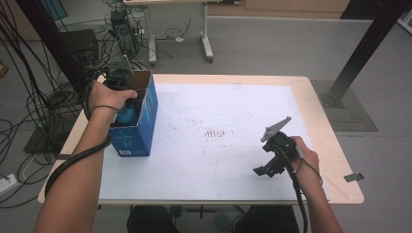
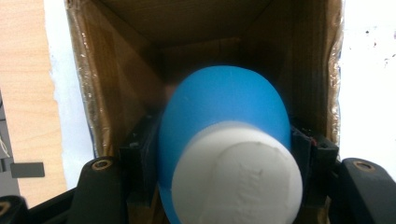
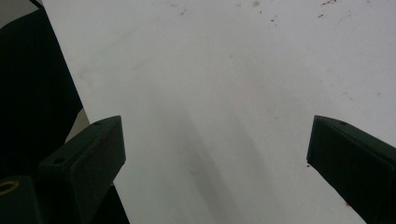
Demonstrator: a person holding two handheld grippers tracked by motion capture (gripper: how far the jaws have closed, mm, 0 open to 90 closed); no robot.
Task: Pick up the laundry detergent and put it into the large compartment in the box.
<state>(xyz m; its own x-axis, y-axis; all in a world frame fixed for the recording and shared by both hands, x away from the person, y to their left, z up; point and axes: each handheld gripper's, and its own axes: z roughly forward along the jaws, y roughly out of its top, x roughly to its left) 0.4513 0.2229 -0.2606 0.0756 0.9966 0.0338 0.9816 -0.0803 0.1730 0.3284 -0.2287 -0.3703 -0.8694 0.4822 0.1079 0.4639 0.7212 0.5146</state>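
A tall blue cardboard box (image 1: 138,131) stands open-topped at the table's left. My left gripper (image 2: 225,144) reaches down into it, between the brown inner walls (image 2: 121,70). Its jaws are shut on a rounded blue object with a white end (image 2: 224,107), one jaw pressing on each side. From above, the blue object (image 1: 127,115) shows just inside the box mouth, under the left hand (image 1: 109,94). My right gripper (image 1: 271,167) hovers over the white sheet near the front right. Its jaws (image 3: 217,128) stand wide open, with nothing between them.
A white sheet (image 1: 218,136) with faint reddish specks covers most of the wooden table (image 1: 335,145). Cables, a black frame post (image 1: 364,43) and another table's legs (image 1: 206,43) lie on the floor beyond the far edge.
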